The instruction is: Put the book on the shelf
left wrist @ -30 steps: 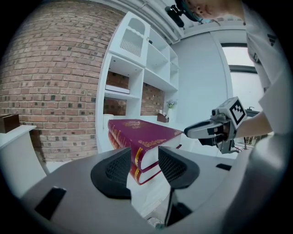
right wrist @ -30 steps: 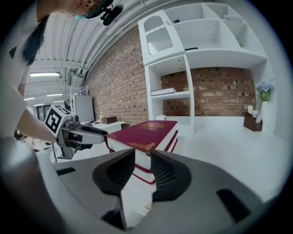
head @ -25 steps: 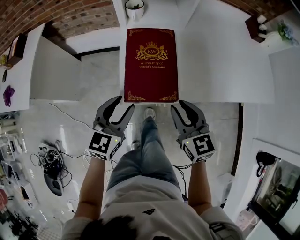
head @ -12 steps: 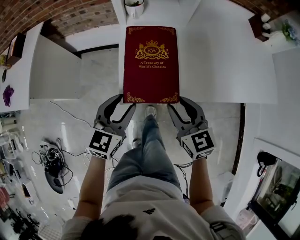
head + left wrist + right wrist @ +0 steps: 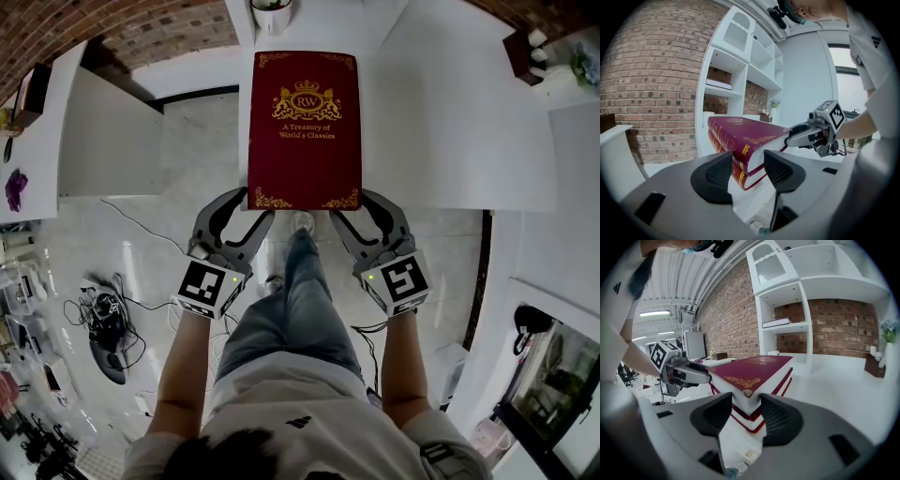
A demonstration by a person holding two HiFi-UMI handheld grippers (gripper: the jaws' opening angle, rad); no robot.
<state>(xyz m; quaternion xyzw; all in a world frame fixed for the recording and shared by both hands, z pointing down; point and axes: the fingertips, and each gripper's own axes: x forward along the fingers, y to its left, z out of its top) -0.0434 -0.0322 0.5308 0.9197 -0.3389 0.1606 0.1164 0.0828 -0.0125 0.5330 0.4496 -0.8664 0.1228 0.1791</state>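
A thick dark-red book [image 5: 304, 131] with gold print lies flat on the white table [image 5: 441, 122], near edge toward me. The glossy top seems to mirror it from below. My left gripper [image 5: 251, 203] straddles its near left corner, and the right gripper [image 5: 354, 206] straddles its near right corner. Both jaws have just been opening. In the left gripper view the book [image 5: 745, 136] corner sits between the wide pads [image 5: 717, 176] with a gap. The right gripper view shows the book [image 5: 754, 369] corner between pads [image 5: 776, 416] that stand spread.
A tall white shelf unit [image 5: 797, 301] stands against the brick wall beyond the table, with a flat book [image 5: 776, 323] on one shelf. A white pot [image 5: 269, 11] sits behind the red book. Cables [image 5: 103, 319] lie on the floor at left; the person's legs [image 5: 291, 309] are below.
The right gripper's jaws have spread wider and edged up round the book's near right corner. The left gripper has barely shifted, and the book lies where it was.
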